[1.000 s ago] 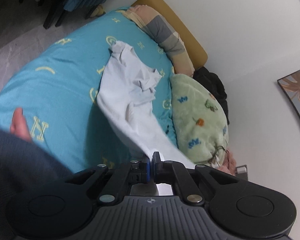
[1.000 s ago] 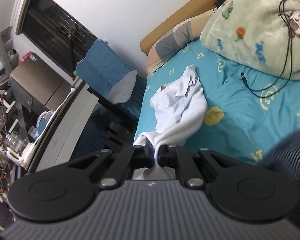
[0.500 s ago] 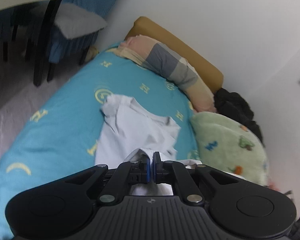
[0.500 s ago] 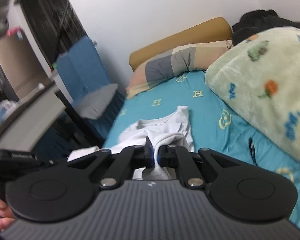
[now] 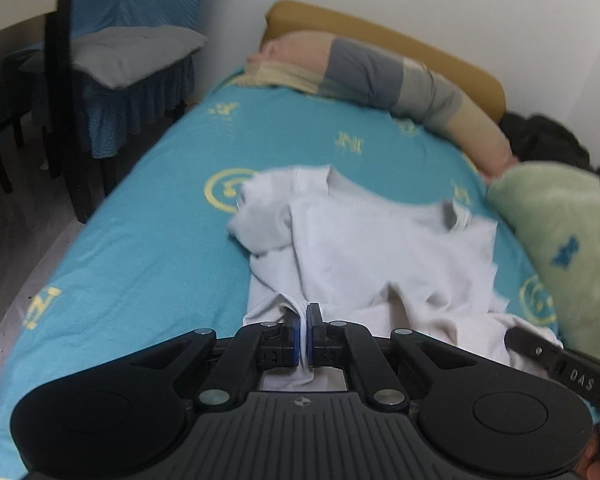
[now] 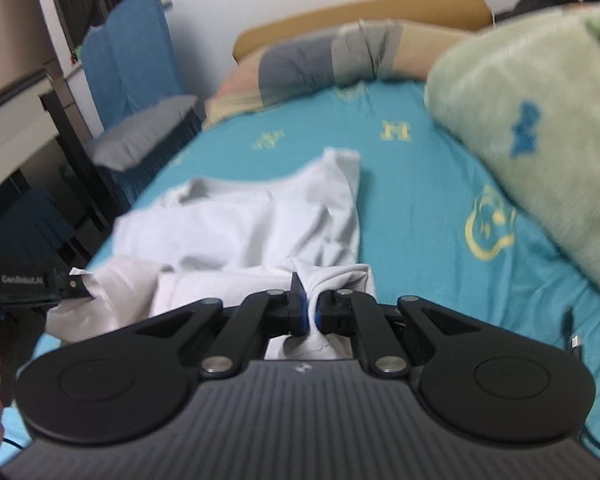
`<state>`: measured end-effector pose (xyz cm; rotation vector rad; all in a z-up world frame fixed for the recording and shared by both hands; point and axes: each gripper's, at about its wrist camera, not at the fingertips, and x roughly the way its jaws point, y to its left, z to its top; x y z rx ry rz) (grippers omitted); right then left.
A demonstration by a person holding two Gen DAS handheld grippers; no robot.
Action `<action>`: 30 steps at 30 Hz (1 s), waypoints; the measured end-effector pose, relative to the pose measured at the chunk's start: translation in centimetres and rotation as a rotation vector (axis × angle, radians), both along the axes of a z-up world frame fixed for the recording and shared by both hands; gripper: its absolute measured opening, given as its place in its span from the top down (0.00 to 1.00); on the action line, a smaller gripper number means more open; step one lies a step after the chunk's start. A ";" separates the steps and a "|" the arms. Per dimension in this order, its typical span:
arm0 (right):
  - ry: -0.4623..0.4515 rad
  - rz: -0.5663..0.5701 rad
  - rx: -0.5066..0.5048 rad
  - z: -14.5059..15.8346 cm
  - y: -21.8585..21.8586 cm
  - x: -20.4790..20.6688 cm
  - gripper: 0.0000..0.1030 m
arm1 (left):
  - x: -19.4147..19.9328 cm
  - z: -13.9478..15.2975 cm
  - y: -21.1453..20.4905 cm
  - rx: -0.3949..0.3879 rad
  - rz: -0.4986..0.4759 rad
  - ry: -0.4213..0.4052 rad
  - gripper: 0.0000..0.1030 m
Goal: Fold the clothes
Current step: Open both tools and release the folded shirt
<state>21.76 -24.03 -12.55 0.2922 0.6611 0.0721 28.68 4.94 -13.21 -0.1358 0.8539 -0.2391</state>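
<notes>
Bed with teal patterned sheet takes most of both views; striped pillow at the headboard, green plush blanket along the wall side, chair with grey cushion off the other edge. White t-shirt lies mid-bed, collar end toward the pillow, body partly spread but rumpled, one sleeve bunched on the chair side. Near hem is off the sheet, pinched at two corners. Left hand-held gripper is clenched on a fold of hem fabric, cloth visibly squeezed between the blue pads. Right hand-held gripper likewise clamped on its own bunch of hem; the left one's tip with its pinch of cloth shows at the left edge of the right wrist view. Handling, my read: thin light knit, fully limp, no stiffness to hold a crease, drags and wrinkles on the sheet rather than sliding clean. Holding at the hem corners looks right; keep them well apart and taut so the panel stays flat when the hem is carried toward the collar. Bunched sleeve likely needs flattening first.
</notes>
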 end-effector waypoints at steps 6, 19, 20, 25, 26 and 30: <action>0.036 0.017 0.018 0.0 -0.3 -0.2 0.90 | -0.8 0.8 -0.3 0.002 0.026 0.004 0.73; -0.182 0.051 0.049 9.2 0.8 -10.2 0.23 | -13.8 10.2 -0.8 0.021 0.040 -0.158 0.09; -0.188 0.054 0.045 9.7 0.9 -11.1 0.23 | -14.7 10.7 -0.8 0.036 0.044 -0.173 0.08; -0.224 0.052 0.012 11.4 1.9 -15.3 0.23 | -19.7 13.4 -0.7 0.117 0.053 -0.308 0.04; -0.232 0.052 0.002 11.6 2.2 -16.1 0.23 | -20.7 13.9 -0.7 0.138 0.055 -0.334 0.03; -0.241 0.050 -0.045 11.8 3.2 -18.7 0.23 | -23.6 15.0 -0.1 0.083 0.048 -0.371 0.00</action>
